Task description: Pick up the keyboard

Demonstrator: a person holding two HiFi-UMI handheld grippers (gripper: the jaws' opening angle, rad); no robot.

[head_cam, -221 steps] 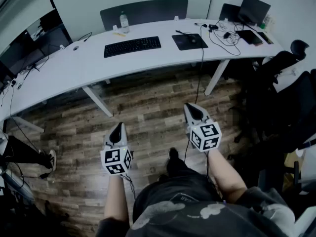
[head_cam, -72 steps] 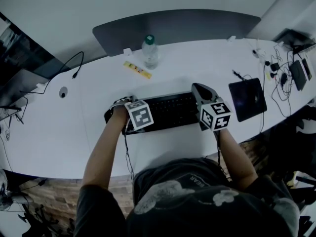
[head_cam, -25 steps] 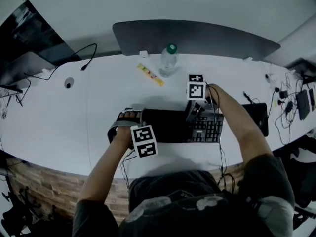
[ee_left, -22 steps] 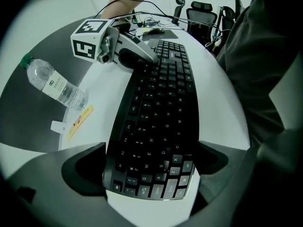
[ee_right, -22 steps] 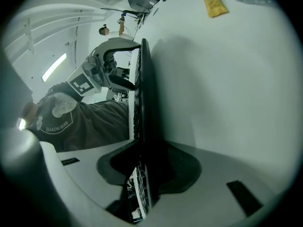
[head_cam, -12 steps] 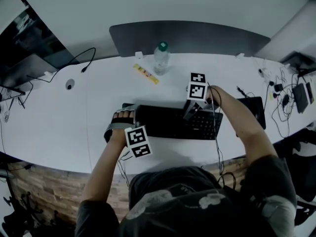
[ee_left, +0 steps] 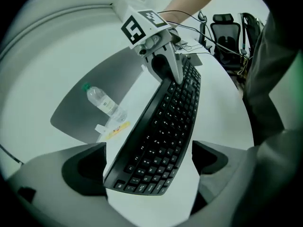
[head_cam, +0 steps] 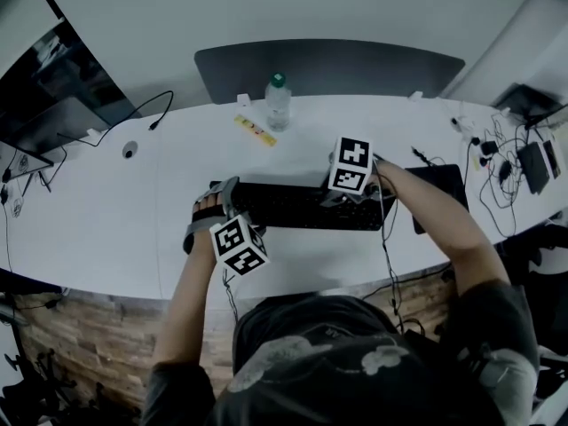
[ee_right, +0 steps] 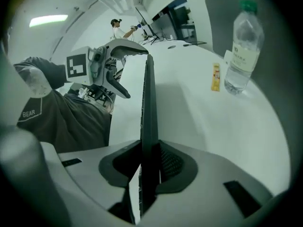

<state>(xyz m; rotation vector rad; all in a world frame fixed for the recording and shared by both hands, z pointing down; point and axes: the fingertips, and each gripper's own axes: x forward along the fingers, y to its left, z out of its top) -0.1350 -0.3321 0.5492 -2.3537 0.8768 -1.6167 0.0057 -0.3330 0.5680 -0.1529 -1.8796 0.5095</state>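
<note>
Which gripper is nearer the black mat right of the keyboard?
Right. The right gripper, its jaws just closed further on the keyboard right of its middle, is just left of the black mat; the left gripper grips the keyboard's left end.

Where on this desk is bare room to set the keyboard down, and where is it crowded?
Widest bare patch: the desk at left, between the grommet hole and the front edge. The band between the keyboard and the front edge is free too. Crowded: behind the keyboard, by the bottle and yellow strip; far right, with mouse pad and cables.
</note>
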